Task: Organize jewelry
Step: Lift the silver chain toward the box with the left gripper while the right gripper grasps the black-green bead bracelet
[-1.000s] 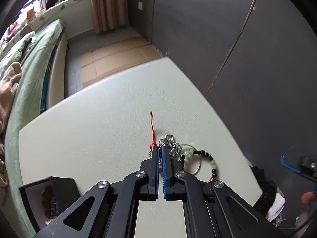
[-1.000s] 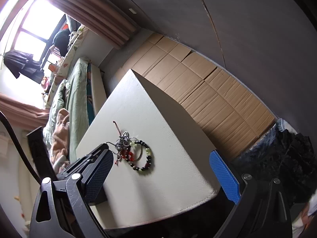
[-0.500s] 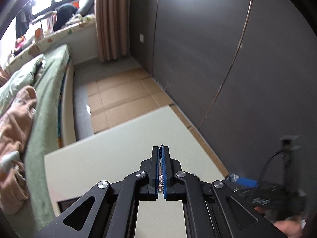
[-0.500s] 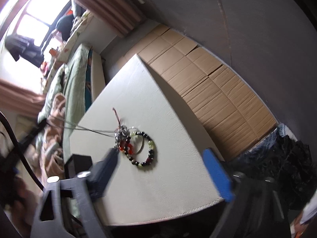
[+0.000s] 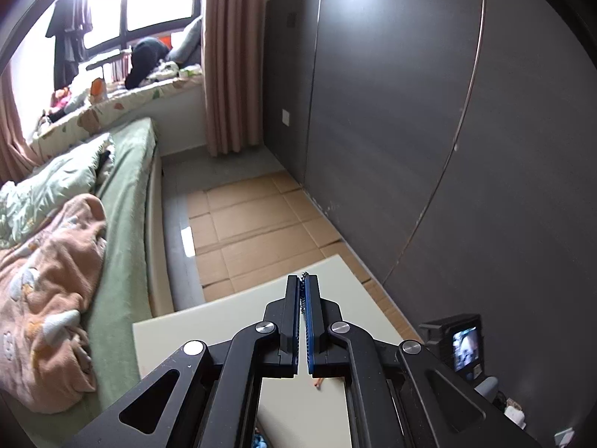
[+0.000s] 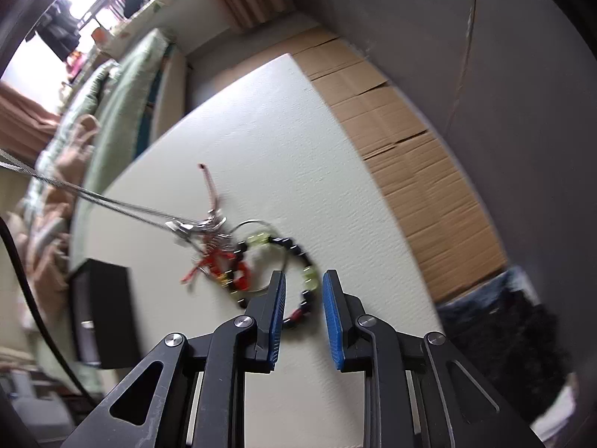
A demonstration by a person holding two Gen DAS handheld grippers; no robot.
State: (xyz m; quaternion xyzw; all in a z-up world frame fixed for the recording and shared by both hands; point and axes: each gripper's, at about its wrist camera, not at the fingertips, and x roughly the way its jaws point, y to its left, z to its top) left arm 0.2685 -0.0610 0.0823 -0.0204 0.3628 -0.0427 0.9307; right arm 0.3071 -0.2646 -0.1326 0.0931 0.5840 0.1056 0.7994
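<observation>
While the left gripper [image 5: 305, 287] pinches a silver chain [image 6: 112, 201], right gripper [image 6: 304, 291] jaws, just narrowing, straddle the bead bracelet [image 6: 294, 257] untouched.

Both wrist views overlook the white table [image 6: 335, 194].

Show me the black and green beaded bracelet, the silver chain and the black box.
Black and green beaded bracelet [image 6: 308, 273]: right wrist view, green bead.
Silver chain [image 6: 112, 201]: right wrist view, taut strand.
Black box [image 6: 102, 310]: right wrist view, side wall.

My left gripper [image 5: 303, 291] stayed clamped on the silver chain [image 6: 112, 201]; my right gripper [image 6: 304, 291], jaws just narrowing, pointed down over the beaded bracelet [image 6: 298, 257].
</observation>
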